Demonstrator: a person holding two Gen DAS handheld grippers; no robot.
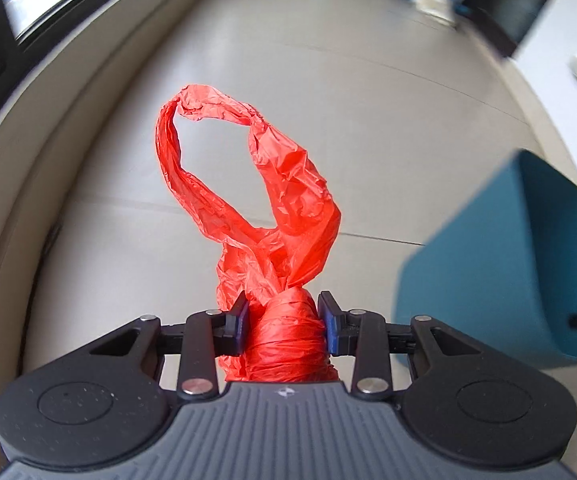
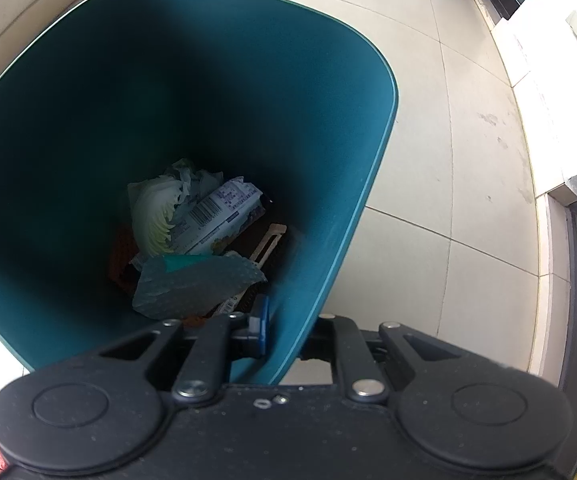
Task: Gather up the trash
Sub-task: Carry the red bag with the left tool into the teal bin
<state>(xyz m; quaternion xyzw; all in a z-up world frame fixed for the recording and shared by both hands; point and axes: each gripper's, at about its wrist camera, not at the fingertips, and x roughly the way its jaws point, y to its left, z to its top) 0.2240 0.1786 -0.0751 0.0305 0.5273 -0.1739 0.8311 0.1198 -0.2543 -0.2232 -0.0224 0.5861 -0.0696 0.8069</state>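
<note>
1. Your left gripper (image 1: 284, 320) points steeply down at the floor (image 1: 368, 120), its jaws clamped on a bunched red bag (image 1: 284, 332).
2. The pads press the bag's wound neck from both sides. Past them the bag fans out into a crumpled loop, a handle (image 1: 208, 100), hanging over bare tile.
3. To the right of that gripper a teal bin (image 1: 488, 280) shows its outer wall, tilted in view.
4. Your right gripper (image 2: 288, 332) also points steeply down and is closed on the bin's rim (image 2: 300, 320): one blue pad sits inside the wall, the other finger is outside, hidden by it.
5. The bin is about a quarter filled at the bottom. Nearest lies a dotted grey-blue sheet (image 2: 196, 284), beyond it a printed packet (image 2: 216, 216) with a barcode.
6. Beside the packet sits a white pleated paper (image 2: 156, 212). Darker scraps lie under them; what they are I cannot tell.
</note>
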